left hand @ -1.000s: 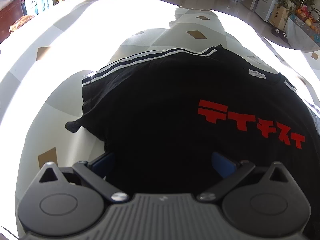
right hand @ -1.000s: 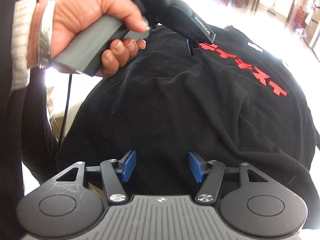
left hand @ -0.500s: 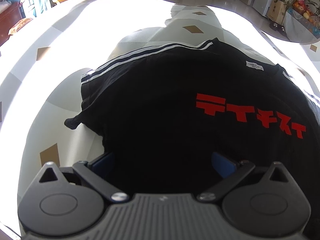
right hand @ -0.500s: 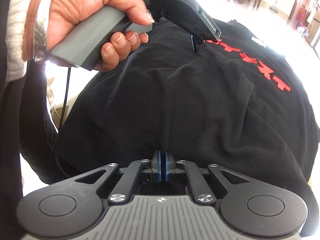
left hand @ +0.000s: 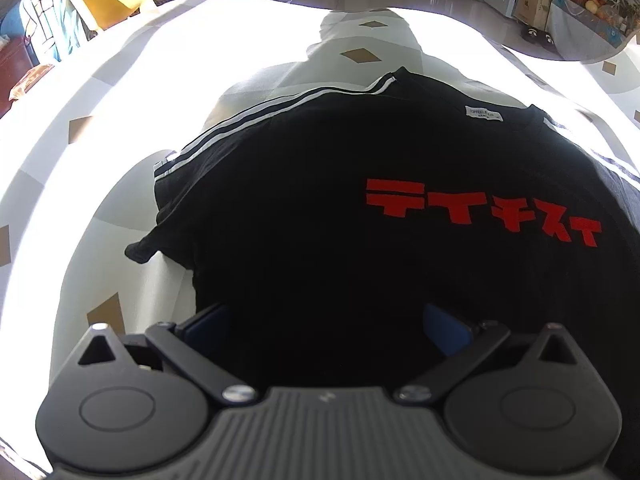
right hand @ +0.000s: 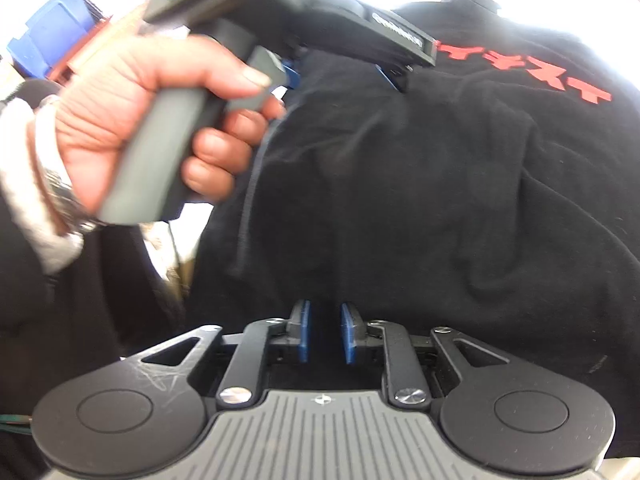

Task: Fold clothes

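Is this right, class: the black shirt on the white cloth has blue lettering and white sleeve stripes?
Not quite. The lettering is red, not blue, as the left wrist view shows. The rest holds: the black shirt lies on the white cloth and has white sleeve stripes.

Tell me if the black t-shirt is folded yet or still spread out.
Mostly spread. The black t-shirt lies flat on the table, red lettering and neck label up, one striped sleeve showing; the near hem is rumpled.
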`<state>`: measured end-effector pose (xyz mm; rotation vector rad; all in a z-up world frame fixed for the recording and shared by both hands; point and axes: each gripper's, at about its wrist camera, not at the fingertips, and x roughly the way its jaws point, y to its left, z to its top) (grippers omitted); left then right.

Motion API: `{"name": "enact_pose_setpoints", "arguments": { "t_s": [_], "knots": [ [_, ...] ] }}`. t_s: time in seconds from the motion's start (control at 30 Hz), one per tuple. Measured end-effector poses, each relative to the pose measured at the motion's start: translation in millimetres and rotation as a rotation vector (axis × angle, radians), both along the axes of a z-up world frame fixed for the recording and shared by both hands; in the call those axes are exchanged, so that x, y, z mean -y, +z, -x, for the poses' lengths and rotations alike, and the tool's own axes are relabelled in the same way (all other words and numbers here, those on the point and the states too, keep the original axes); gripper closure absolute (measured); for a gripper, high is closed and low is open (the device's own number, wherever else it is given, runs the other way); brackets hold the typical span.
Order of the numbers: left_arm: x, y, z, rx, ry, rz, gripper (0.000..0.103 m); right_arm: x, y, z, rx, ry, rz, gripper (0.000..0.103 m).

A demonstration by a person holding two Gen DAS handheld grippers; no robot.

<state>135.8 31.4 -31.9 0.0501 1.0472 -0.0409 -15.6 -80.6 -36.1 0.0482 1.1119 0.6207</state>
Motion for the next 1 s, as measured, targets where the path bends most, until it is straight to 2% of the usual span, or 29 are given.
{"name": "enact_pose_setpoints", "arguments": {
  "t_s": [0.1, 0.27, 0.4, 0.47, 0.57, 0.63, 0.73, 0.77, 0.87, 0.9, 1.0],
  "knots": [
    [-1.3, 0.8, 1.0, 0.004, 0.008, -0.003, 0.000, 5.1, 8.0, -0.4, 0.065, -0.038, 0.036, 0.078],
    [-1.3, 3.1, 5.6, 0.011, 0.003, 0.005, 0.000, 13.4, 18.2, -2.7, 0.157, -0.114, 0.134, 0.078],
    [1.0, 5.2, 9.5, 0.016, -0.005, 0.001, 0.000, 13.4, 16.4, -3.8, 0.167, -0.124, 0.223, 0.072],
    [1.8, 5.8, 10.7, 0.018, -0.007, 0.001, 0.000, 11.4, 15.3, 0.5, 0.204, -0.129, 0.295, 0.072],
    [3.9, 6.0, 11.7, 0.020, -0.013, 0.003, 0.000, 8.9, 17.8, 11.9, 0.263, -0.122, 0.330, 0.069],
    [6.6, 5.6, 12.0, 0.022, -0.024, 0.007, 0.000, 8.7, 14.6, 14.2, 0.253, -0.117, 0.342, 0.065],
    [12.4, 2.8, 10.8, 0.019, -0.040, -0.008, 0.000, 6.7, 2.8, 8.7, 0.197, -0.109, 0.372, 0.065],
    [13.6, 2.0, 10.5, 0.017, -0.042, -0.008, 0.000, 6.8, 1.8, 8.9, 0.188, -0.107, 0.378, 0.066],
    [17.7, 0.0, 10.0, 0.013, -0.053, -0.003, 0.000, 8.0, -0.1, 10.0, 0.167, -0.100, 0.380, 0.081],
    [19.1, -0.8, 10.0, 0.012, -0.058, -0.006, 0.000, 9.3, -0.8, 8.8, 0.156, -0.101, 0.369, 0.087],
    [22.6, -2.9, 10.1, 0.010, -0.069, -0.016, 0.000, 12.8, -1.5, 7.2, 0.101, -0.094, 0.302, 0.093]
  ]
}}
